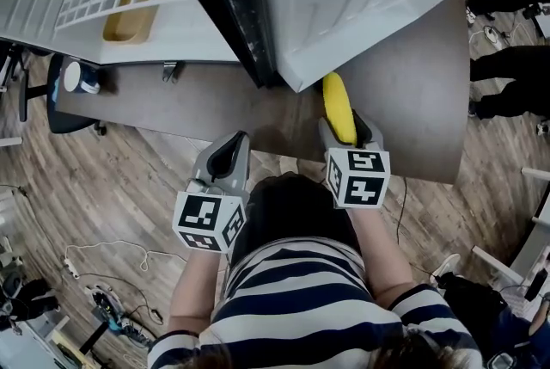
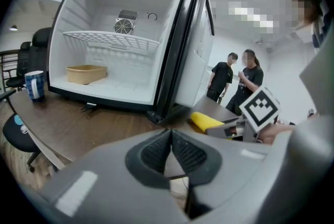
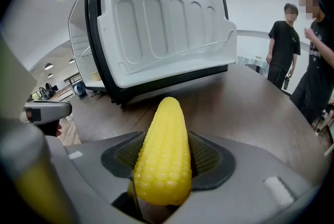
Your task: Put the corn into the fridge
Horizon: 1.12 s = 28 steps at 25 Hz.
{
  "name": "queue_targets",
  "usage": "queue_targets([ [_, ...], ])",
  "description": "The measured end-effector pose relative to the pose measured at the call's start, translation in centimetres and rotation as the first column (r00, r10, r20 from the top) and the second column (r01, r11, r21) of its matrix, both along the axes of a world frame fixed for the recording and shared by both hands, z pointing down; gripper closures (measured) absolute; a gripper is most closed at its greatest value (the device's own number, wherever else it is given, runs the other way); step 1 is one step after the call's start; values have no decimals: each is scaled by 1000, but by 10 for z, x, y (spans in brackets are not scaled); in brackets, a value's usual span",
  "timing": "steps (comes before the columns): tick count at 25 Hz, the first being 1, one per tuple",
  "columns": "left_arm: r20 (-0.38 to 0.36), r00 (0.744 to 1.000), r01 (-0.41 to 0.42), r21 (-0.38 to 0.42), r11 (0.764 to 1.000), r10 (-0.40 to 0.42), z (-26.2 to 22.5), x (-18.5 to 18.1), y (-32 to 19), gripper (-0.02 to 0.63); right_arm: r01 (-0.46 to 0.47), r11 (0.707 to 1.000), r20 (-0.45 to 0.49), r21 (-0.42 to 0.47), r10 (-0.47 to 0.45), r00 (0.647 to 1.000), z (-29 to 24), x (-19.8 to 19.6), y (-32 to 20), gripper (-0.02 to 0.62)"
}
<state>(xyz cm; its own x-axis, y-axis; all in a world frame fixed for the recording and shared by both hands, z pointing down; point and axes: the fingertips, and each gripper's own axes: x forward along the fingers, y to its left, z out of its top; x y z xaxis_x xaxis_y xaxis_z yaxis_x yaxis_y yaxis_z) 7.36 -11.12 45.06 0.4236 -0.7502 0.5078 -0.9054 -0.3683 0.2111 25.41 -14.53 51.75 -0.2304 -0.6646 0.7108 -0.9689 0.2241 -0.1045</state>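
— What are the tools doing?
— My right tool point(image 1: 350, 128) grips the corn point(image 3: 163, 150) between its pads, over the bench's point(image 3: 250, 108) near edge. My left tool point(image 2: 171, 134) is closed, empty.
— Ahead?
— The open fridge door point(image 3: 167, 14) stands just beyond the corn's tip, with the fridge point(image 2: 120, 19) to its left.
— The corn?
— Yellow, husked, tip forward.
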Motion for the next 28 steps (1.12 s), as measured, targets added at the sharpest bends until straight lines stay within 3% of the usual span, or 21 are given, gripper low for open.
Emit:
queue_targets([
  [7,2,1000,28,21,999,-28,-8,-8,3,606,70,997,92,-19,-68,993,-9,-11,17,337],
  [14,5,997,82,37,996,-82,-15,-25,12,606,179,984,126,-1,-177,976,-29,-31,34,337],
  [21,9,984,177,53,983,-178,-24,-60,29,606,302,953,137,-22,-296,945,-36,-59,58,337],
  [28,9,950,309,75,948,-311,-38,-96,48,606,427,904,161,5,-422,892,-52,-98,61,337],
])
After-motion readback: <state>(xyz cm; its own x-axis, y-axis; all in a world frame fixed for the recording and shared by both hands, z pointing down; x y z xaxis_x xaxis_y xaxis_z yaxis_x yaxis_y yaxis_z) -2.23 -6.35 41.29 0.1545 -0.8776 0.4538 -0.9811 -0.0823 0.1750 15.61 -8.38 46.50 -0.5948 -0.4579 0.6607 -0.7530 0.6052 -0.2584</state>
